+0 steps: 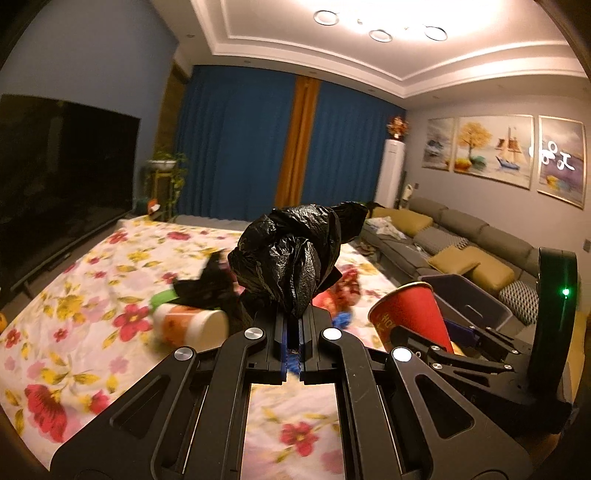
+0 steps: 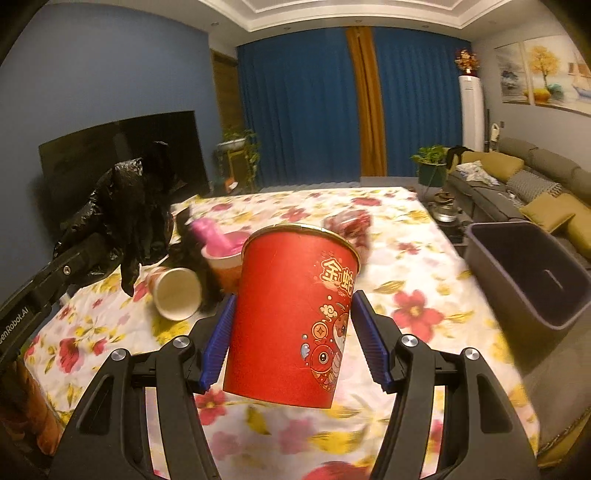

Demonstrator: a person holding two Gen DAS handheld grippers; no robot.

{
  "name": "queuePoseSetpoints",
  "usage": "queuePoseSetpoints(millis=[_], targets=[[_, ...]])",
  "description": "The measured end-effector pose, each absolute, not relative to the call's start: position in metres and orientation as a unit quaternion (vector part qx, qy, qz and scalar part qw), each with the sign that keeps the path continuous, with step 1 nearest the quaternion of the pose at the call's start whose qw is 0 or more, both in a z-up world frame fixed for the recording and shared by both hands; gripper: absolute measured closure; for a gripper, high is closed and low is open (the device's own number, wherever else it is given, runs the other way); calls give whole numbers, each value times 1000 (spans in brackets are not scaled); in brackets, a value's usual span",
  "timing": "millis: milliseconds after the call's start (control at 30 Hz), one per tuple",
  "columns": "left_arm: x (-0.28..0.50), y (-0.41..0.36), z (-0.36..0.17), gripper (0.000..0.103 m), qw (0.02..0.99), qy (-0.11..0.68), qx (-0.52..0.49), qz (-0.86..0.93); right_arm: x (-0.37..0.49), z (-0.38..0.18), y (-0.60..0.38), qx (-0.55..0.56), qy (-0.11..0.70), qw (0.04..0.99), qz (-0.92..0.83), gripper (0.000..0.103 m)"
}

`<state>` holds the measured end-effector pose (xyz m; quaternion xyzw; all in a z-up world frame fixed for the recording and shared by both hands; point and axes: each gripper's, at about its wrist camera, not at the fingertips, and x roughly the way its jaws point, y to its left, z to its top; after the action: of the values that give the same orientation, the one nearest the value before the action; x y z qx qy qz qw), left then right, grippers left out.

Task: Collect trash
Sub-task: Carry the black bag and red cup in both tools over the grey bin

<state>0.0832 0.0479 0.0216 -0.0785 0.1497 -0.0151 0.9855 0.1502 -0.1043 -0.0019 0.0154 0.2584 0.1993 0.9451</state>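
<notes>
**Cup and bag lifted, litter still on the bench**

We have the right tool (image 2: 291,332) grasping a red paper cup (image 2: 291,317), lifted off the floral bench (image 2: 406,236), with the grey bin (image 2: 528,273) to its right. Our left tool (image 1: 294,325) is clenched on a crumpled black plastic bag (image 1: 291,254). Still uncollected on the bench, we judge: a tipped white cup (image 2: 177,293), a pink-filled cup (image 2: 221,251) and a red wrapper (image 2: 349,225) farther off.

Living room under warm recessed ceiling lights (image 1: 380,35). Floor-length blue curtains with an orange centre panel (image 2: 365,107) span the far wall; left of them, a large black flat-screen television (image 1: 62,173); right of them, a white tower air conditioner (image 2: 471,110), framed paintings (image 1: 491,151) and a grey sofa with mustard cushions (image 1: 461,240).
</notes>
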Motion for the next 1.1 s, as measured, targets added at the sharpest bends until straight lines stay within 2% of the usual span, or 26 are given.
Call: queuePoseSetpoints(millis=[633,1100], targets=[[167,-104,44,100,978,143,-27,-152,171,35,-277,54,168,984,19,41],[233,-203,27,100,959,152,-15,-237,195,24,-349,79,147,985,-53,41]])
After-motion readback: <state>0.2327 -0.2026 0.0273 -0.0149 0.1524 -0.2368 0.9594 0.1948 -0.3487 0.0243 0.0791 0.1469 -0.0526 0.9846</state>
